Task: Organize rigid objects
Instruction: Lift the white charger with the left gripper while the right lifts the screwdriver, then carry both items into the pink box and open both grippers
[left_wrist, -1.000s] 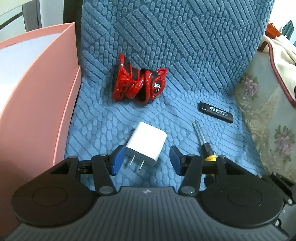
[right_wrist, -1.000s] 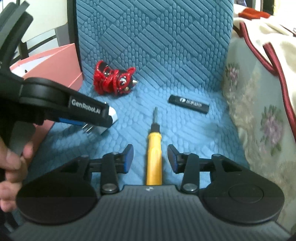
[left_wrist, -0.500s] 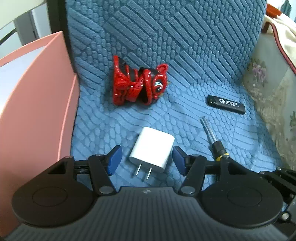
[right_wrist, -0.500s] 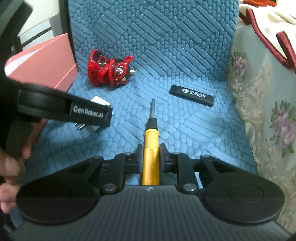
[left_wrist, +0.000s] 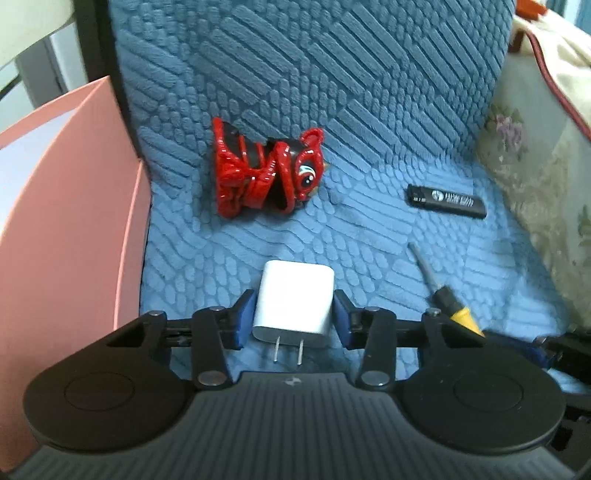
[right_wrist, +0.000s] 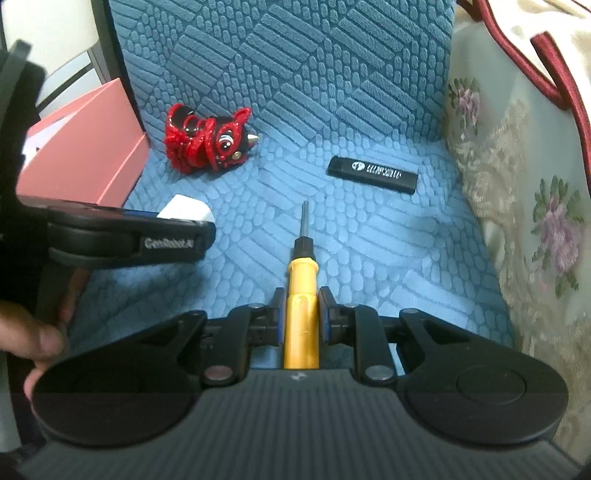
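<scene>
both grippers clamped

left gripper (left_wrist: 293, 319) closed on charger (left_wrist: 294, 302) near seat cushion's (left_wrist: 369, 229) front left. right gripper (right_wrist: 301, 314) closed on screwdriver (right_wrist: 301, 295) mid-front. red figurine (left_wrist: 264, 173) by back left, lighter (left_wrist: 446, 201) toward right edge.

Seat cover (left_wrist: 369, 92): blue w/ raised brick-like blocks in diagonal patches. Toy (left_wrist: 266, 173): glossy red & black, white eye. Charger (left_wrist: 293, 302): plain white. Screwdriver (right_wrist: 301, 317): yellow handle, black collar. Lighter (right_wrist: 373, 174): black w/ white print. Box (left_wrist: 85, 221): pink. Cushion (right_wrist: 524, 221): cream w/ purple flowers.
</scene>
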